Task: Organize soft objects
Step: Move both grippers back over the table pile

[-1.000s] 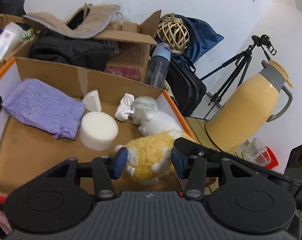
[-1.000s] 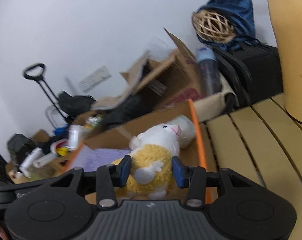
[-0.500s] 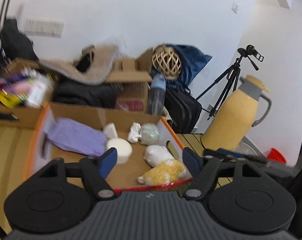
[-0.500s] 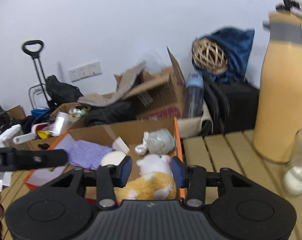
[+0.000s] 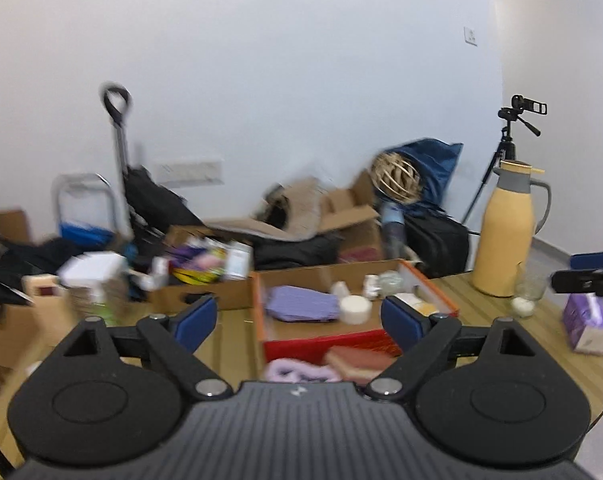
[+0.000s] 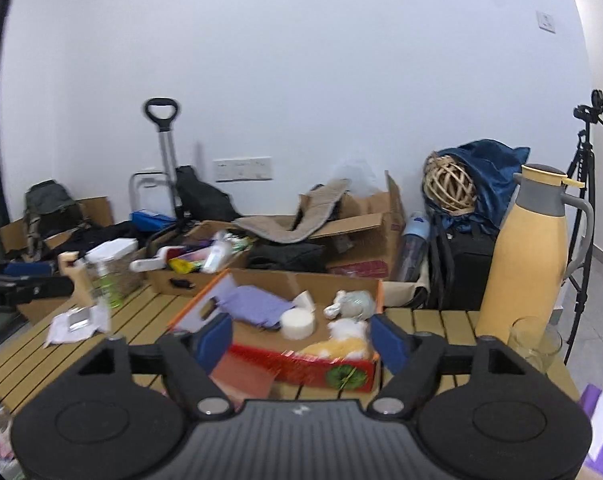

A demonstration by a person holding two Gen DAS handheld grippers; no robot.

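Observation:
The yellow-and-white plush toy (image 6: 343,342) lies in the near right corner of the cardboard box (image 6: 301,368) with the red front. It shares the box with a purple cloth (image 6: 255,305), a round white sponge (image 6: 297,325) and a pale green soft toy (image 6: 355,304). My right gripper (image 6: 301,340) hangs back from the box, its jaws opening with nothing between them. In the left wrist view my left gripper (image 5: 297,322) is also back and above the box (image 5: 325,346), its jaws opening and holding nothing. A pink sponge (image 5: 357,360) and a lilac fuzzy thing (image 5: 297,372) lie on the table before the box.
A yellow thermos (image 6: 529,252) and a drinking glass (image 6: 533,344) stand on the slatted table at the right, and a purple tissue pack (image 5: 589,320) lies nearby. A foil packet (image 6: 77,320) lies at the left. Cluttered cartons, bags and a tripod stand behind the table.
Both grippers let go of the plush toy, which now lies in the box. They drew back and up from the box, and their jaws spread wide.

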